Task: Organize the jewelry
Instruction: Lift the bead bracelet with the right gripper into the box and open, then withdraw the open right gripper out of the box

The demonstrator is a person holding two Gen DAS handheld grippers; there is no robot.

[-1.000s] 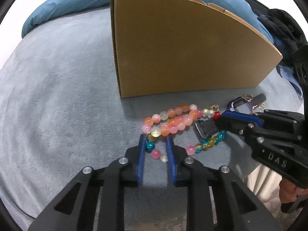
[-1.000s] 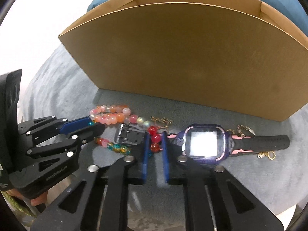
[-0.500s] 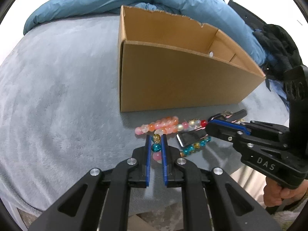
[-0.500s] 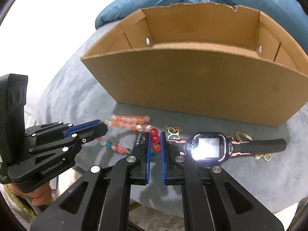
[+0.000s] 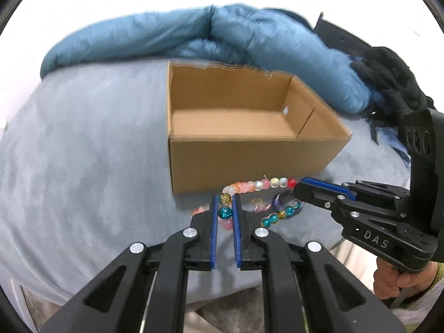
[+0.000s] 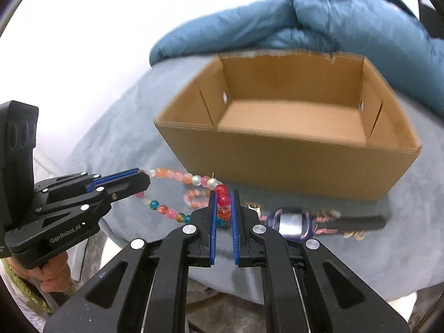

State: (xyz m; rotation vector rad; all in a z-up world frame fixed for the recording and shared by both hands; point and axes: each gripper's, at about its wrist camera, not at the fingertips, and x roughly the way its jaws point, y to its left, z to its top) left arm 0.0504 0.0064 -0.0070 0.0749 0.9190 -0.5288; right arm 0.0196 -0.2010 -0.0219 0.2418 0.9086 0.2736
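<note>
Beads strung in pink, orange, teal and red, one long bead necklace (image 5: 256, 186), hang stretched between both grippers just before the open brown cardboard box (image 6: 291, 127). Left gripper (image 5: 223, 211) and right gripper (image 6: 223, 208) each pinch a bead (narrow gap). Carry both ends level over the rim, then release together.

Right tongs (image 6: 222, 197): clamped on red beads of bead strand (image 6: 177, 175). Left tongs (image 6: 144, 179): gripped strand's other end. Cardboard box (image 6: 291, 161): open, mid-bed (image 6: 111, 127). Watch (image 6: 291, 222): flat, between box and bed's near edge, right of the beads.
</note>
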